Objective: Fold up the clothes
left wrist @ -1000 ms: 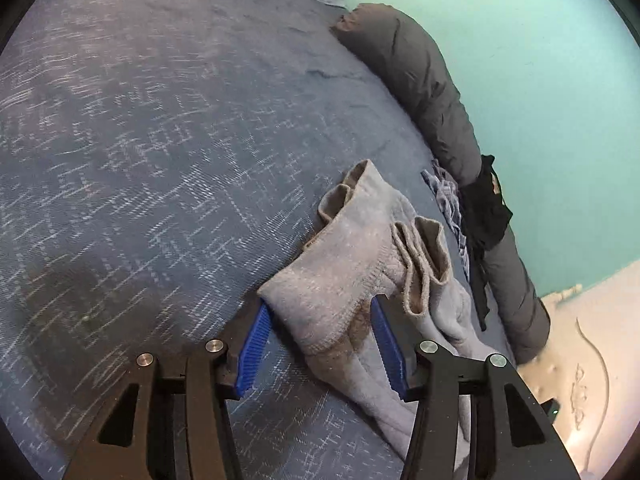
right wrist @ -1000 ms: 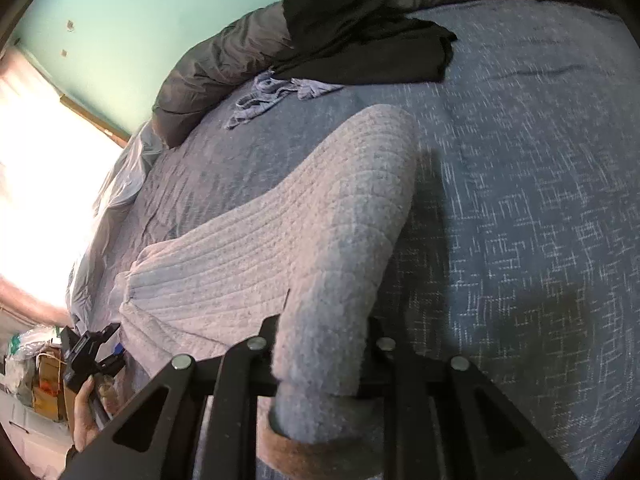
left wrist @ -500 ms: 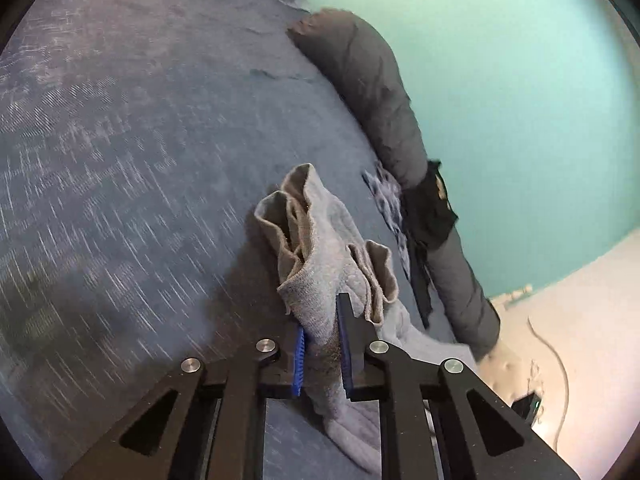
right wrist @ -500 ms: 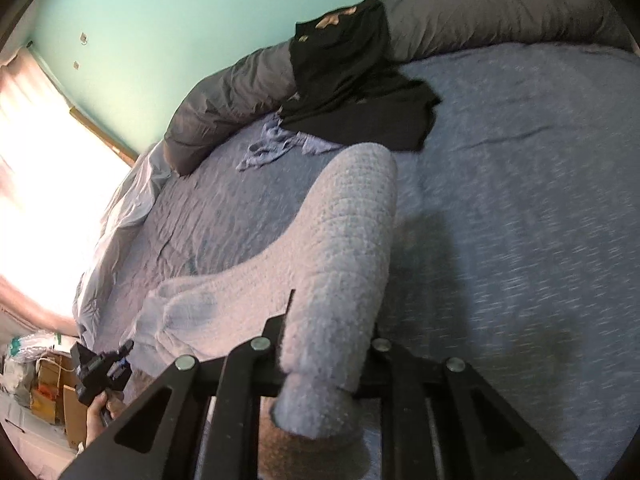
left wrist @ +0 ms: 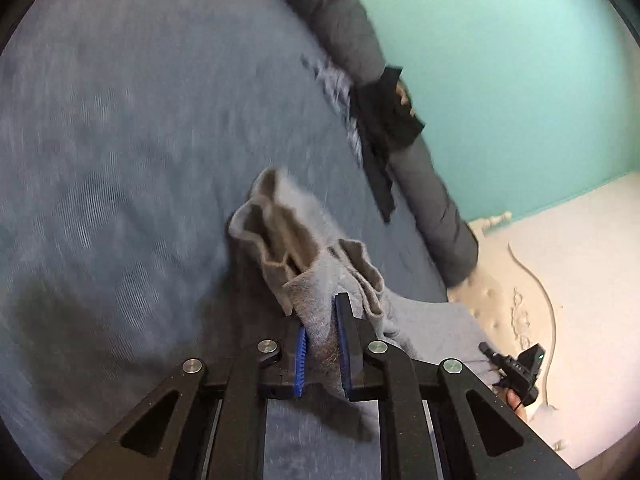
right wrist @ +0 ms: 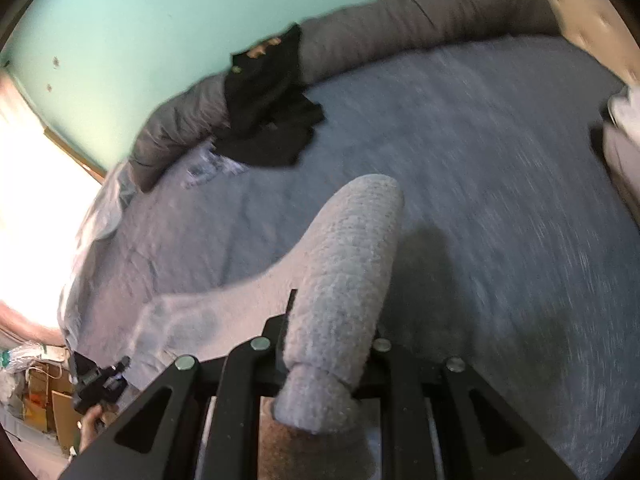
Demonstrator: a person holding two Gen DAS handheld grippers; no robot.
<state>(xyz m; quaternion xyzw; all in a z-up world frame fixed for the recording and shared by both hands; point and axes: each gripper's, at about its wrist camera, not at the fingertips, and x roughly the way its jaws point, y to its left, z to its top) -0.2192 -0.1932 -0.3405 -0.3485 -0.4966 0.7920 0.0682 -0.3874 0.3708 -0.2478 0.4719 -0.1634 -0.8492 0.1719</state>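
Left gripper (left wrist: 320,332) clamps the grey sock pair (left wrist: 288,240) at its cuff end, lower centre; right gripper (right wrist: 332,344) pinches the toe end. Long axis spans between them, above blue bedspread (left wrist: 120,140), neither nearer.

motion-blurred fisheye views, blown-out window (right wrist: 36,216) glare, soft shadows on bedspread (left wrist: 120,160)
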